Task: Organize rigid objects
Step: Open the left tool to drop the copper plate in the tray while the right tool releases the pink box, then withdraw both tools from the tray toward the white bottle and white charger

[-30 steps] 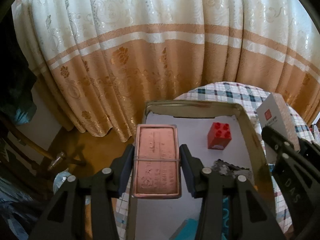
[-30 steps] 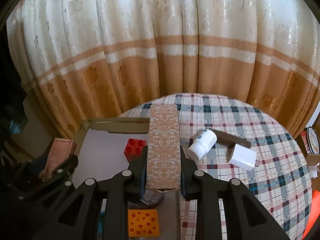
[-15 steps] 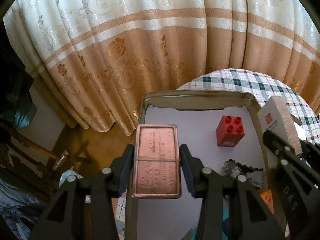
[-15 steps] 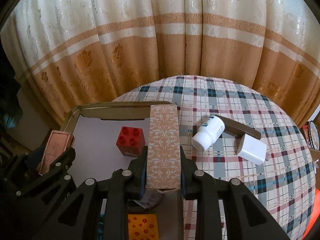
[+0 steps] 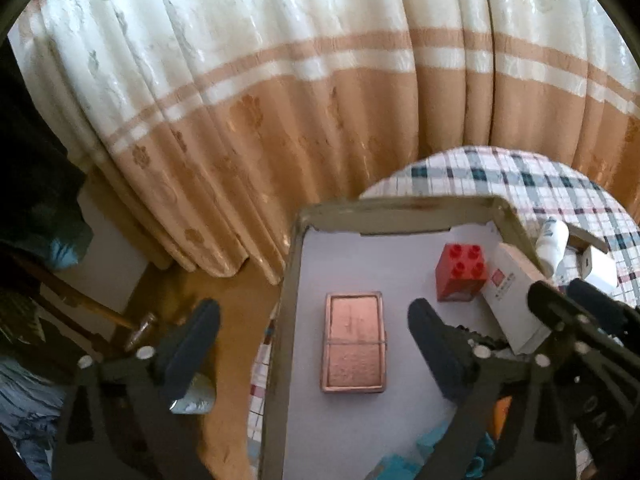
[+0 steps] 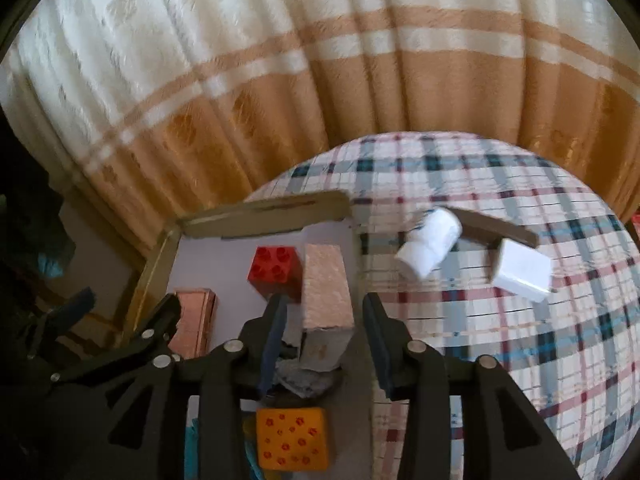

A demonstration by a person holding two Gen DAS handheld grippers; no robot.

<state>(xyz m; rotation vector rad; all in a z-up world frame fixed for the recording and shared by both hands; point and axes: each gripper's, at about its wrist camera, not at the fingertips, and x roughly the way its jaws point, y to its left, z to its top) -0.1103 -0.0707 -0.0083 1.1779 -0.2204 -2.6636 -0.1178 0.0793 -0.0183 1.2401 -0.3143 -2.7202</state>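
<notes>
Both grippers are letting go, the left gripper (image 5: 314,344) spreading wide of the stiff, slick-looking copper tin (image 5: 353,342), the right gripper (image 6: 325,330) parting around the light patterned box (image 6: 326,292), best pinched across its narrow sides.

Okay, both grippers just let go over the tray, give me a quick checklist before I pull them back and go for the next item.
1. Left gripper clear of the copper tin: ok; its jaws have just been opening and stand wide, the tin flat on the tray floor.
2. Right gripper clear of the patterned box: ok; jaws just opened, gaps on both sides.
3. Patterned box settled: cannot tell; blurred, close to the tray's right wall.
4. Red brick undisturbed: ok, upright beside the box.
5. Next items reachable: ok; white bottle and white block lie on the tablecloth.
</notes>
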